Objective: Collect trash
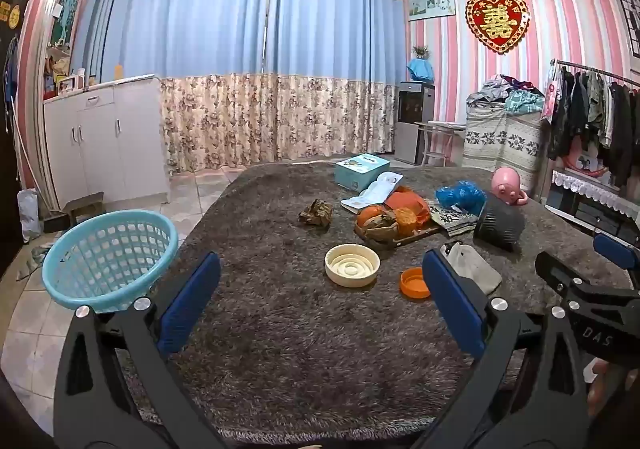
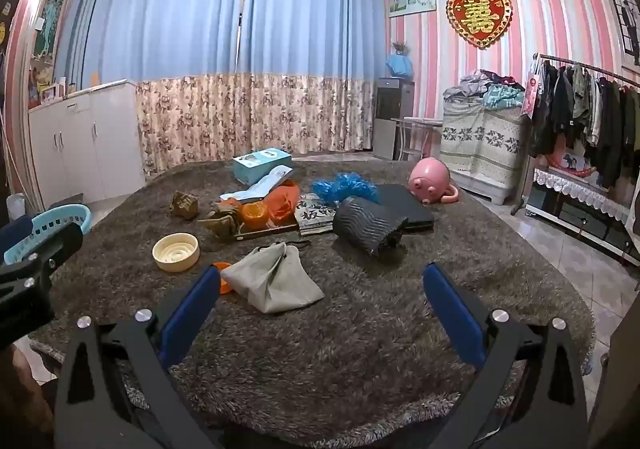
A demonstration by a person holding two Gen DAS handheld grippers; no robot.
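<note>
A shaggy brown-covered table (image 1: 280, 329) holds scattered items: a crumpled brown wrapper (image 1: 316, 212), orange plastic bags (image 1: 404, 209), a crumpled blue plastic bag (image 1: 460, 195), a cream round dish (image 1: 352, 264), an orange lid (image 1: 414, 283) and a grey cloth pouch (image 2: 276, 277). A light blue basket (image 1: 108, 259) stands at the table's left edge. My left gripper (image 1: 320, 301) is open and empty, above the near table. My right gripper (image 2: 320, 309) is open and empty, just in front of the pouch.
A teal box (image 1: 362, 169), a booklet (image 1: 374, 191), a dark ribbed bag (image 2: 368, 227), a dark flat pad (image 2: 408, 207) and a pink toy (image 2: 430, 181) also lie on the table. White cabinets stand left, a clothes rack right.
</note>
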